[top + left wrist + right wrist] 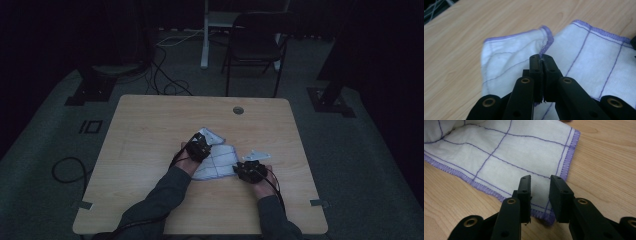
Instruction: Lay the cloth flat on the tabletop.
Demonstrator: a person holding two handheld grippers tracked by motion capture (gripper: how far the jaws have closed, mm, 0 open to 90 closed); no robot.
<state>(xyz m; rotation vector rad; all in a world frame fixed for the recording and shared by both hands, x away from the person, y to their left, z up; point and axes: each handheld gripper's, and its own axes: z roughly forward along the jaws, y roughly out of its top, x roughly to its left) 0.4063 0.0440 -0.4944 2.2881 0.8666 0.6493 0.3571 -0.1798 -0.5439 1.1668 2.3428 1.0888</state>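
White cloth (218, 159) with purple stitching, partly folded at the centre of the wooden table (150, 130).
The left gripper (541, 62) has pinched shut on a raised hem; the right gripper (539, 192) stands half open over the near corner, gripping nothing. One flap looks turned over, so most folding seems left.

Claw (541, 60) pinching cloth (584, 57) hem; wooden table (461, 45)
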